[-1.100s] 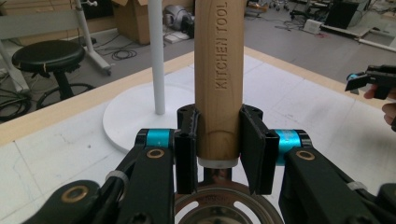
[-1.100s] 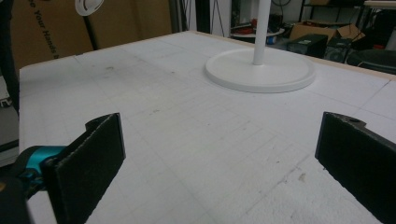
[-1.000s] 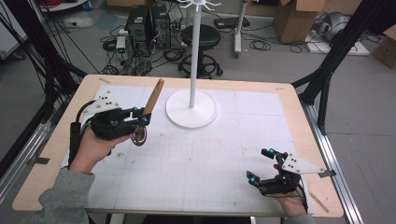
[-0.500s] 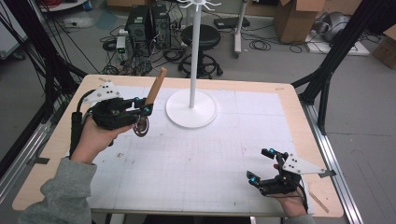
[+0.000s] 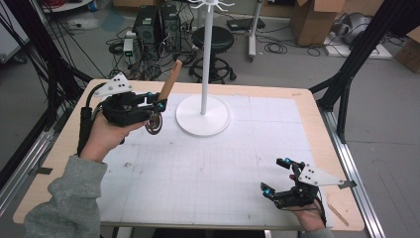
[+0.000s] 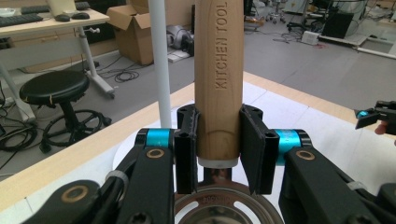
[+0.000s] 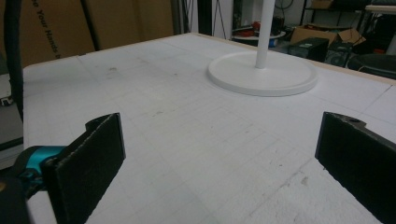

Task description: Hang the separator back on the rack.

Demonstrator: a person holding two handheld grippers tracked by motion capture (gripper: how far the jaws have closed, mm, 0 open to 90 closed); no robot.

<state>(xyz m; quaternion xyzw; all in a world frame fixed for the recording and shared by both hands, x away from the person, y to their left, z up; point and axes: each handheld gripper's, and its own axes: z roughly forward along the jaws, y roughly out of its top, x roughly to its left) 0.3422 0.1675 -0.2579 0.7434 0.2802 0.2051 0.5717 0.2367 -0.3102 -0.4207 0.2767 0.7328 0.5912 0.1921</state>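
Since the earlier frame, the left gripper has lifted its wooden-handled kitchen tool higher near the bench's far-left corner, clenched on the handle, just left of the white stand; the right gripper rests released near the near-right corner.

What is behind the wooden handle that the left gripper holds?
In the left gripper view, behind the wooden handle stands the white pole of the stand, on its round base. Farther back are a black stool and cardboard boxes. The handle covers part of the floor.
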